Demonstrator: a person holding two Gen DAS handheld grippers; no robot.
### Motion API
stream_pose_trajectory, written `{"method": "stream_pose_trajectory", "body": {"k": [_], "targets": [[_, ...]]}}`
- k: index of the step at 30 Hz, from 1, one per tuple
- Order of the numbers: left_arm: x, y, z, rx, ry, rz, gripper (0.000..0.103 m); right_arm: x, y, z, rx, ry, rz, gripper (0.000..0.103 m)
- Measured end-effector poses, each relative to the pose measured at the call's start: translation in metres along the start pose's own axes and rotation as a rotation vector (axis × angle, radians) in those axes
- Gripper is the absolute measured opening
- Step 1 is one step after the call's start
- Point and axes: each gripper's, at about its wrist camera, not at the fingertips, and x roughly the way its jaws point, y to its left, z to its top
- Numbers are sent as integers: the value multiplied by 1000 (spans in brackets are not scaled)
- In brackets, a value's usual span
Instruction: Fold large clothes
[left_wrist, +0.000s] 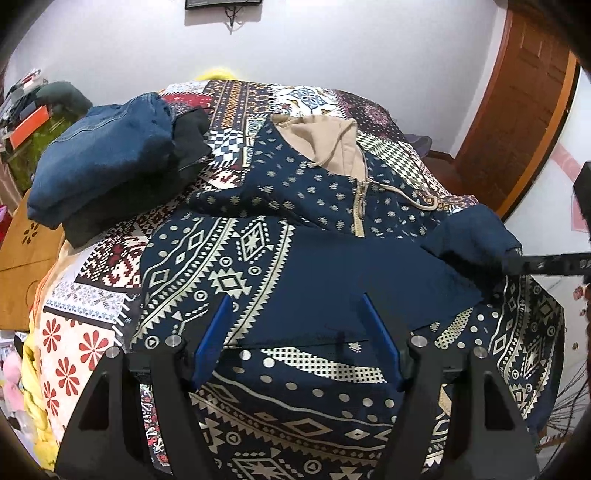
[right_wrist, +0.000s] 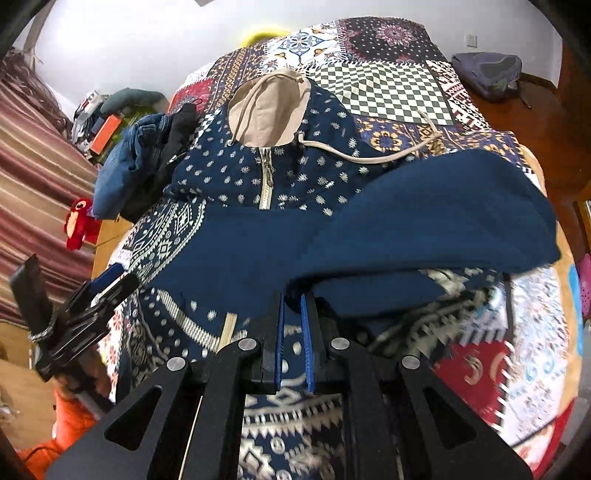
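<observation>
A navy hoodie (left_wrist: 280, 206) with cream tribal patterns, a beige-lined hood (left_wrist: 325, 136) and a short zip lies front up on the bed. My left gripper (left_wrist: 295, 299) hovers open over its lower front, with nothing between the blue pads. My right gripper (right_wrist: 292, 297) is shut on the end of a plain navy sleeve (right_wrist: 424, 214), which lies folded across the chest. In the left wrist view the right gripper (left_wrist: 517, 264) comes in from the right edge at the sleeve cuff. The left gripper (right_wrist: 107, 280) shows at the left of the right wrist view.
A patchwork quilt (right_wrist: 384, 88) covers the bed. Folded jeans on a dark garment (left_wrist: 107, 162) sit at the far left of it. A wooden door (left_wrist: 524, 96) and a backpack (right_wrist: 487, 74) are to the right, a red plush toy (right_wrist: 79, 221) to the left.
</observation>
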Motion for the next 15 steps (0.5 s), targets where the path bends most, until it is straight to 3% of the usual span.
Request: {"method": "stream_pose_trajectory", "body": {"k": [6,8,10,12,15], "targets": [[5,-12,-1,40,13,-6,70,-39,-23,0,77,-122,-64,11],[5,-15,-1,45,13,-11,70,-48,-38,2,137,-162,-88,16],[5,-17,-1,49,10,-11,70,-54,-59,5,232,-206,-109,39],[4,-17,-1,53,9,-9,70,-56,-77,7,313,-235,-102,50],[4,-17,-2,50,14,-7,70,-45,-107,6,442,-214,-55,50]]}}
